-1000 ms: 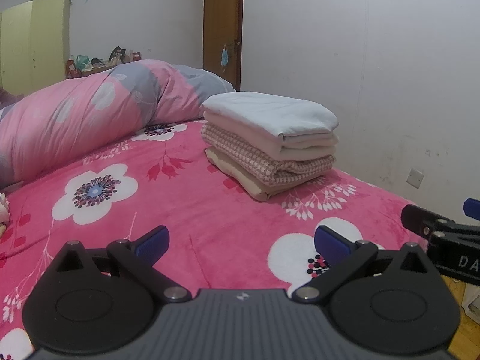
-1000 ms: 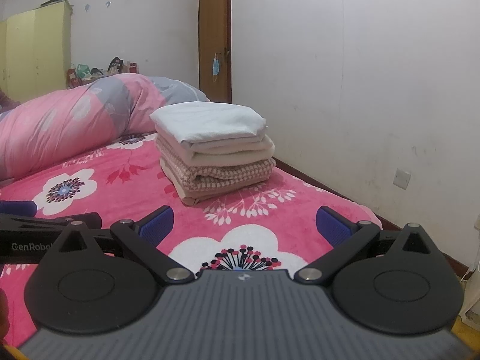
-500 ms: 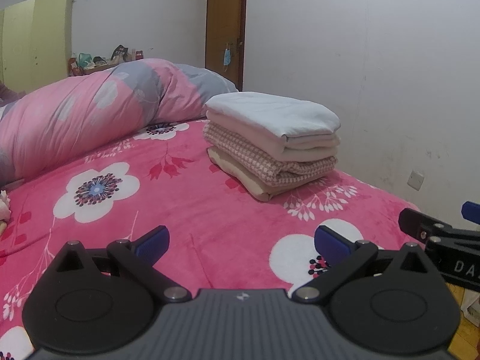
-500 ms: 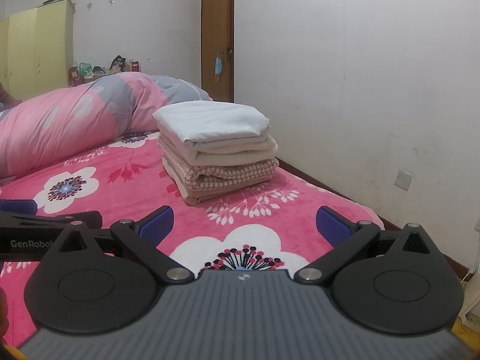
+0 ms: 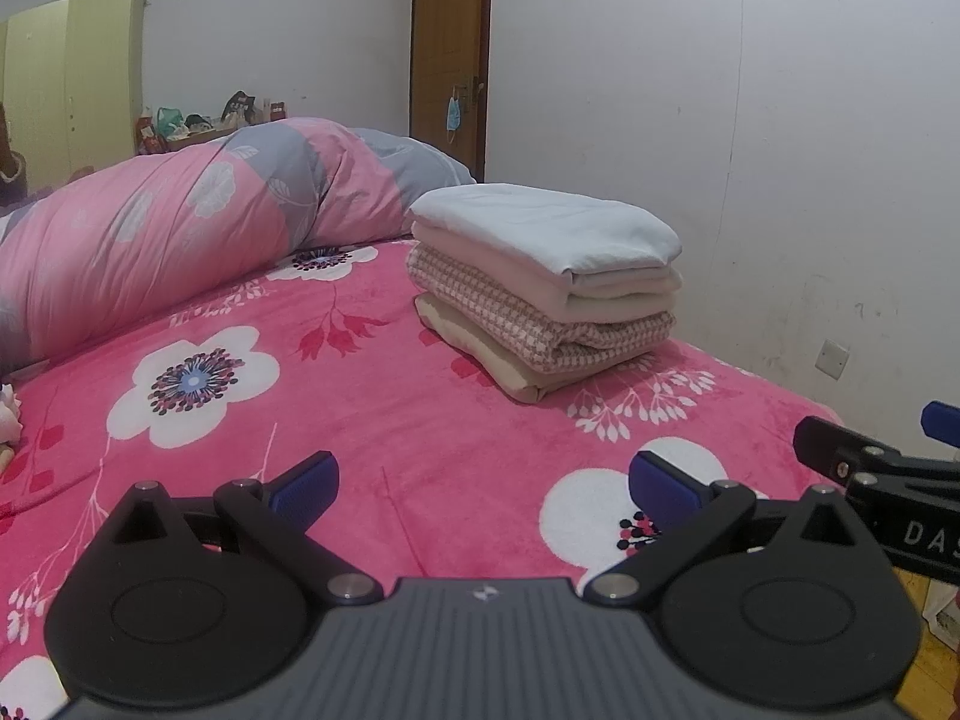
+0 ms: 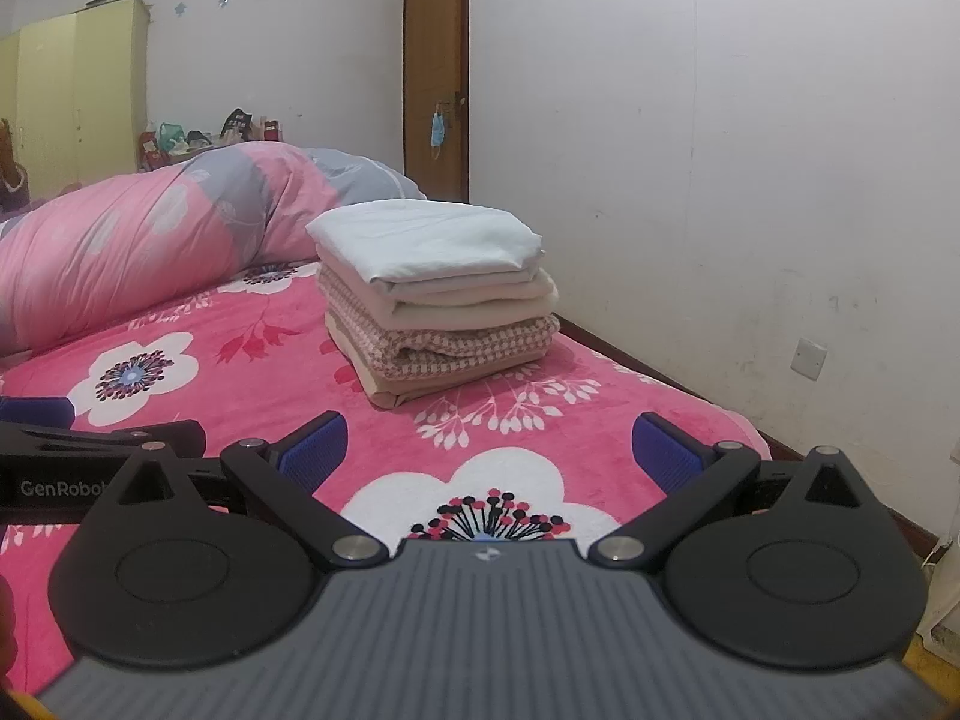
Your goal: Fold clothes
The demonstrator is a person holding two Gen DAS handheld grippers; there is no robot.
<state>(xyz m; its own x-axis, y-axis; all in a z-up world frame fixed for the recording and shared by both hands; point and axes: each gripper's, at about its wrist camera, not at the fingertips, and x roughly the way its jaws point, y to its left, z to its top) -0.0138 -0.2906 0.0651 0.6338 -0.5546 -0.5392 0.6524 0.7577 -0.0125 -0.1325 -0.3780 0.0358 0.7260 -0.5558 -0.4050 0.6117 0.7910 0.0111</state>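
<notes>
A stack of folded clothes (image 5: 543, 288) (image 6: 435, 294) sits on the pink flowered bed (image 5: 336, 396) (image 6: 252, 378) by the wall: pale blue-white on top, cream below, then a pink check piece and a tan one. My left gripper (image 5: 483, 483) hovers open over the near part of the bed, well short of the stack, with nothing between its blue pads (image 5: 303, 483). My right gripper (image 6: 489, 447) is likewise open and empty, beside the left one. Each gripper shows at the edge of the other's view.
A rolled pink and grey duvet (image 5: 180, 240) (image 6: 156, 240) lies across the far side of the bed. The white wall (image 5: 750, 150) runs along the bed's right edge, with a brown door (image 6: 435, 66) behind. Yellow wardrobes (image 5: 72, 90) stand at the back left.
Both views have drifted very slightly rightward and closer; the stack and the grippers' openings are unchanged.
</notes>
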